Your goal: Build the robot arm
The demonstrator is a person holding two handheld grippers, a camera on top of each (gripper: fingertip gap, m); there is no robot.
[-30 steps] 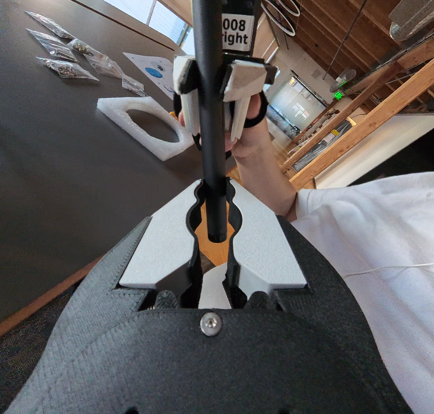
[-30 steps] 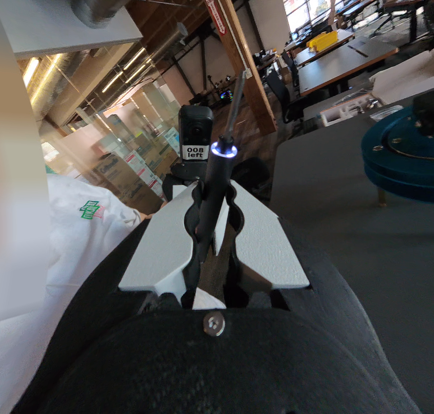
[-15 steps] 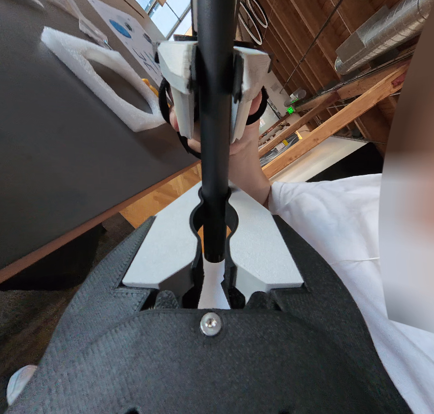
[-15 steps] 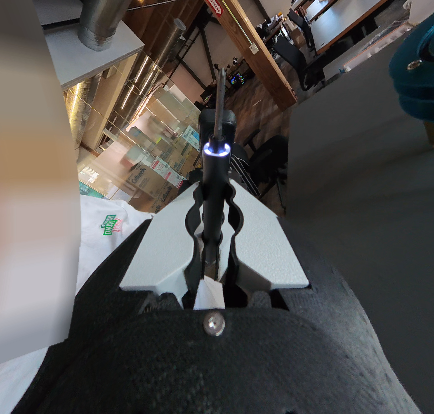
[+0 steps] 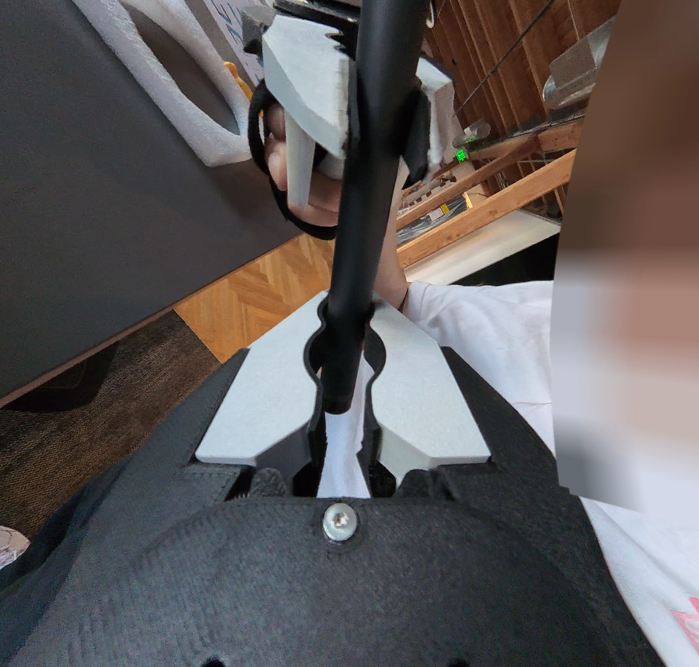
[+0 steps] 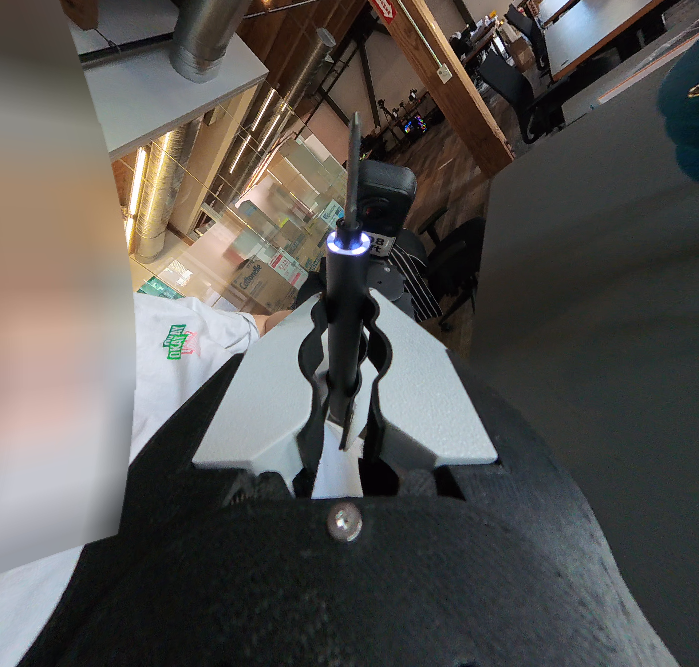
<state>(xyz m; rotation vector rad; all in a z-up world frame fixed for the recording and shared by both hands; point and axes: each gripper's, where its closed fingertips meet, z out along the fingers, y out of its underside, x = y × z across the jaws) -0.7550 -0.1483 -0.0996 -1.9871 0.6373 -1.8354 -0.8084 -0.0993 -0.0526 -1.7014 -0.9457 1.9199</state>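
Black and slim, the powered screwdriver (image 5: 363, 195) runs up the middle of the left wrist view, held off the counter (image 5: 75, 195), in the air, with both tools on it. Our left hand-held gripper (image 5: 346, 308) has its white fingers closed on the barrel close to the butt end, the shaft seated in the notch at the fingertips; below that notch the butt hangs free in the gap between the fingers. Higher in the same frame the barrel is clamped a second time, with a person's hand (image 5: 302, 202) behind that grip.

In the right wrist view, the right hand-held gripper (image 6: 346, 297) is shut on the same barrel, just below the lit ring (image 6: 347, 241), and the thin bit (image 6: 352, 164) points to the upper centre of the frame.

At the upper left of the left view a white foam frame (image 5: 170, 77) lies on the counter, well apart from the tool.

We judge that a round, smooth barrel may twist or slide, so both grips are best kept square to the shaft and in line with each other.
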